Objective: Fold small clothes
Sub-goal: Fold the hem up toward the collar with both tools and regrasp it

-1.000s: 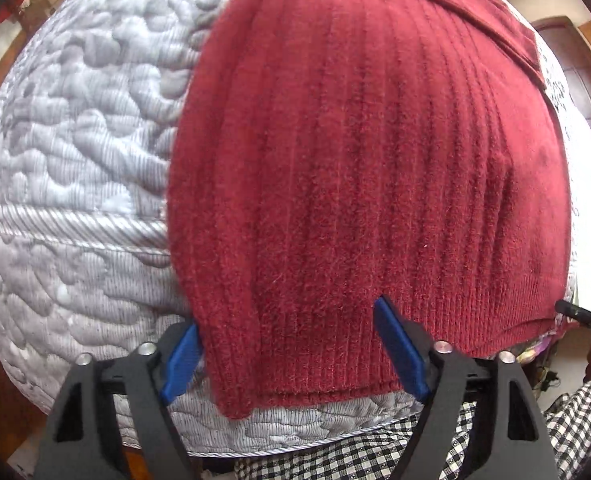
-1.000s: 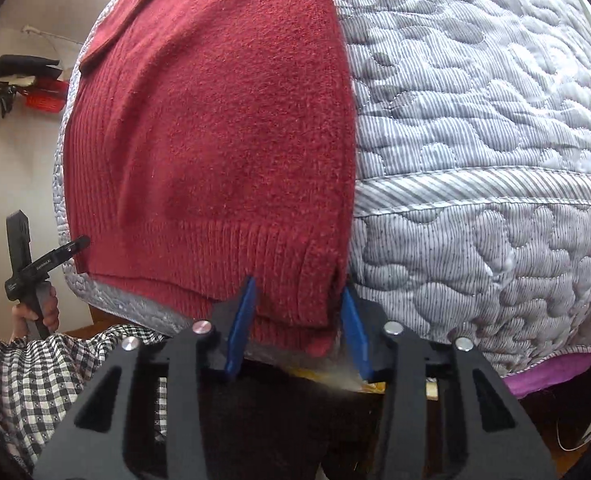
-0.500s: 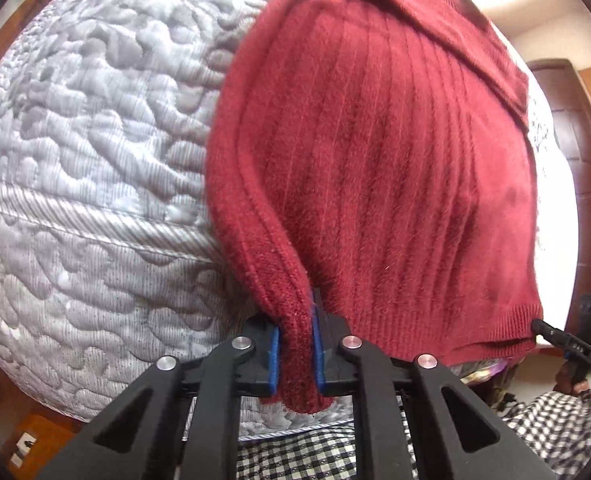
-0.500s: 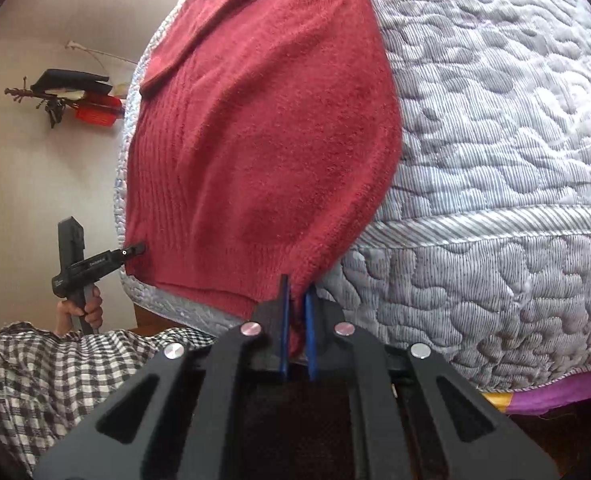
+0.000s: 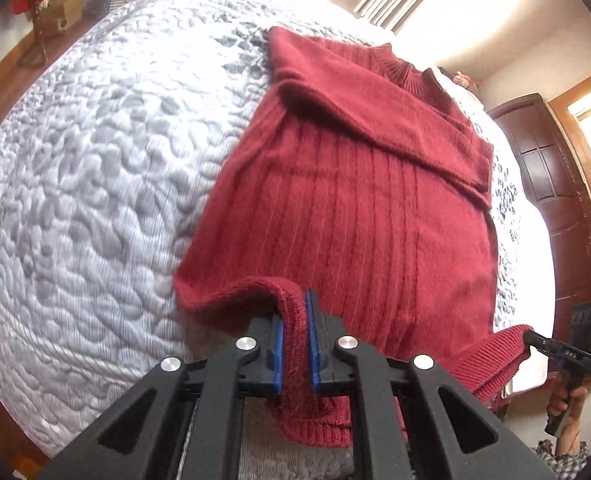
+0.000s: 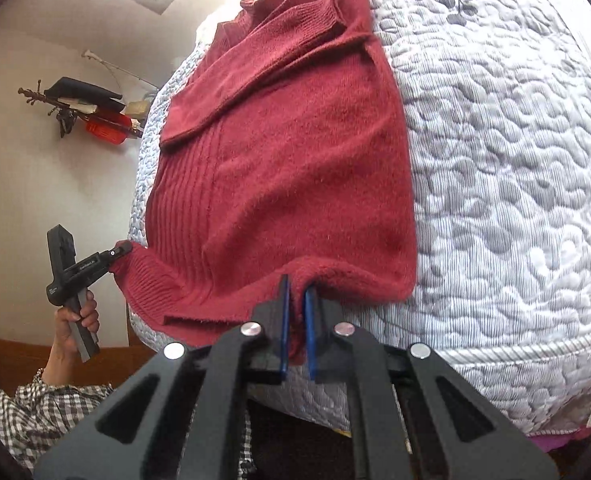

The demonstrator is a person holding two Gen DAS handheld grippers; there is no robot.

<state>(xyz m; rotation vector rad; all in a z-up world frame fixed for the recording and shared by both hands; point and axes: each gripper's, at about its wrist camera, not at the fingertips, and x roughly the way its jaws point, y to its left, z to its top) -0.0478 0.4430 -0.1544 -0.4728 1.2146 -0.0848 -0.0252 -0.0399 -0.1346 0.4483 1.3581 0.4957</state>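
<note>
The left tool [image 5: 294, 344] is clamped on the ribbed hem of a red sweater [image 5: 359, 208], its blue pads [image 5: 278, 356] pressing a raised fold of the knit between them. The hem corner arches up into the tool, and a little of the fabric hangs below the pads. Ahead of this tool the sweater lies spread on a quilted grey-white bed cover [image 5: 95, 184], with one sleeve [image 5: 383, 120] folded across the chest and the collar at the far end. The right tool [image 6: 297, 328] is likewise closed on the sweater's hem, gripping the other bottom corner, which is pulled up into a small peak. To its left in the right wrist view, the left tool pinches the far hem corner, held by a hand [image 6: 75, 320] with a checked sleeve [image 6: 35, 412] below it.
</note>
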